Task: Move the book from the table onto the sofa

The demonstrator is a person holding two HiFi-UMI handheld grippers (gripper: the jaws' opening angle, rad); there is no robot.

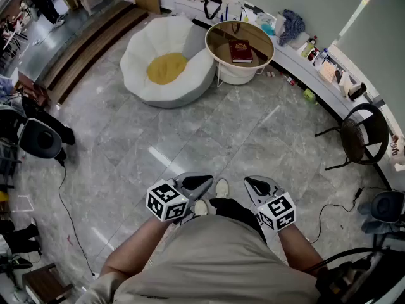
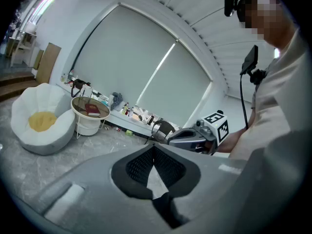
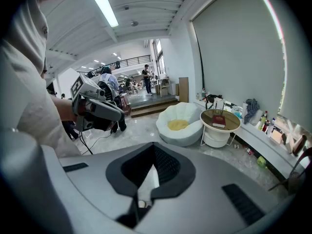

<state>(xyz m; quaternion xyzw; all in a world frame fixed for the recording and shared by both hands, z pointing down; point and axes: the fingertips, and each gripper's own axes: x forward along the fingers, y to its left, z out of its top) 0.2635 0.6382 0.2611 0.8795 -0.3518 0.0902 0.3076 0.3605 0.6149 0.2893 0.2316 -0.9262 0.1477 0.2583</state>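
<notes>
Both grippers are held close to the person's body, the left gripper (image 1: 201,183) and the right gripper (image 1: 254,185) side by side above the grey floor (image 1: 253,132). Each pair of jaws is pressed together, with nothing between them. The dark red book (image 1: 240,50) lies flat on the round table (image 1: 218,43), well apart from both grippers. The white sofa (image 1: 142,49), with its yellow cushion (image 1: 166,68), stands just beside the table, to its left in the head view. The task is judged to be at its start: the book is untouched and no approach has been made. For the next move, the table must be approached, one gripper's jaws opened, and the book taken by one edge.
</notes>
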